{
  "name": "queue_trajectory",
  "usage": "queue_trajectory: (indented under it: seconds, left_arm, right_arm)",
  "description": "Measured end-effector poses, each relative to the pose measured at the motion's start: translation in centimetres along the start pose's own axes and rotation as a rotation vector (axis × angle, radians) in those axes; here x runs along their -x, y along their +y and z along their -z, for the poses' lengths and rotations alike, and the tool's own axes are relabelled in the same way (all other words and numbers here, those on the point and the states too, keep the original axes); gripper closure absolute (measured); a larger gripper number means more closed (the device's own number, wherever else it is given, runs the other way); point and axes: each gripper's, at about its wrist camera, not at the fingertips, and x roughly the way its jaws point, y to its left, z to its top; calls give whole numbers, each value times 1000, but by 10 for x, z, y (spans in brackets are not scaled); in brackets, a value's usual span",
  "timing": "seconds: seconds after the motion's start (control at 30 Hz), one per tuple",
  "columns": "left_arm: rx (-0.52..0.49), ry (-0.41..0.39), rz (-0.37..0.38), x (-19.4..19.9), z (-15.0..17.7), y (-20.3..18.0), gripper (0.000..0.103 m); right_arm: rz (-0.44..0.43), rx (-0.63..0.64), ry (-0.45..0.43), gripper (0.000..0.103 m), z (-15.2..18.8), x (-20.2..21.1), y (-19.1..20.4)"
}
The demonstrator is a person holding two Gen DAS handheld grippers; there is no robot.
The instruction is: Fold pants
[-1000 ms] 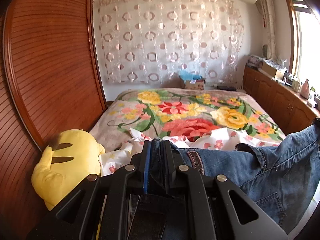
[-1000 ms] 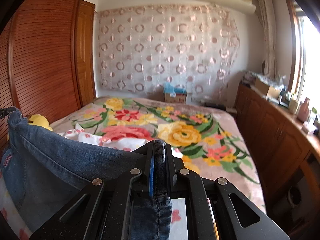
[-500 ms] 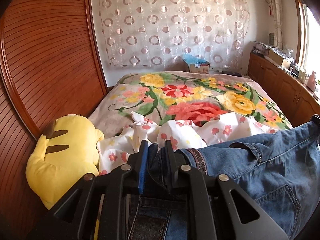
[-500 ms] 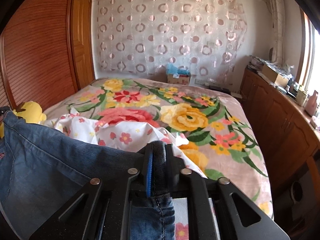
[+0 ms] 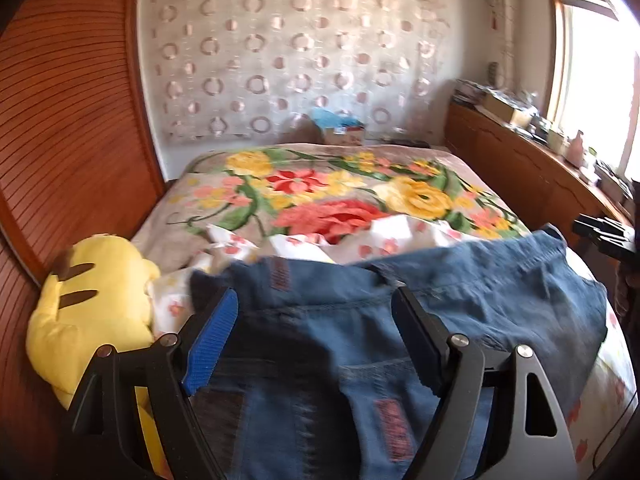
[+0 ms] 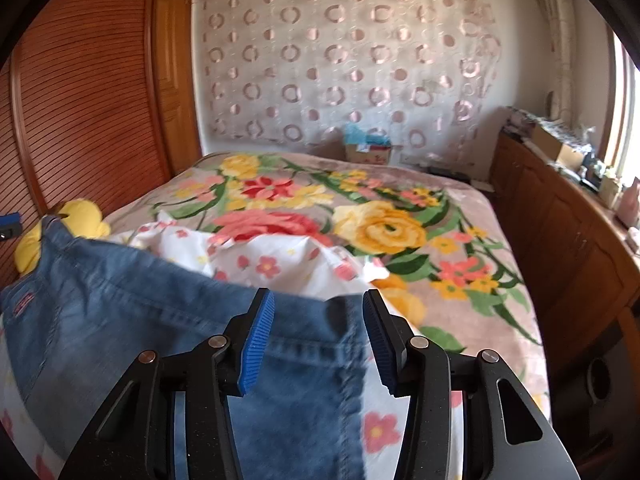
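Blurred jeans [image 5: 460,304], legs cut off below

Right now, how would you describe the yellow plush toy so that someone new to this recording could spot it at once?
Start at the bed with the big floral blanket, then follow its left edge to the slatted wooden panel. The yellow plush toy is wedged there, beside the jeans. It is the only plain, solid yellow thing, with dark stripes on it.

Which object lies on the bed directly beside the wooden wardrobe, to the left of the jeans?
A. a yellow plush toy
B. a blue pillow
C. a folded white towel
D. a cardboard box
A: the yellow plush toy rests against the wooden wardrobe, left of the jeans, and also shows small at the left edge of the right wrist view.
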Motion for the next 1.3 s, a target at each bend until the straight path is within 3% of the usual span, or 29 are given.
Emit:
queue_trajectory:
  seconds: [0.2,0.37,0.6,0.67,0.73,0.87,0.97,1.07,1.13,1.3]
  left_arm:
    - [-37,36,92,-17,15,-44,23]
    - [-105,58,121,-27,28,-65,23]
    - [-108,75,150,-28,33,-60,23]
    - [-112,76,145,-28,35,-60,23]
    - [-112,79,147,-28,37,-61,23]
    - [-114,80,149,-28,38,-59,23]
    - [-119,80,152,-28,40,-59,23]
    - [-126,84,150,-28,42,-60,23]
    - [-130,87,150,-28,44,-62,23]
    - [-143,86,153,-25,45,-66,23]
  right_arm:
    - [7,17,84,52,5,-5,-10]
    - [1,-19,148,52,-3,-18,-29]
    - [-8,-62,231,53,-22,-40,-47]
    - [-15,-64,241,64,-29,-47,-44]
    - [-24,-62,246,81,-32,-53,-39]
    - [-2,-39,183,92,-37,-50,-35]
    - [54,-41,141,92,-40,-44,-36]
    - [68,-39,160,91,-36,-44,-33]
    - [67,-46,148,82,-32,-36,-31]
    - [42,-93,106,75,-15,7,-32]
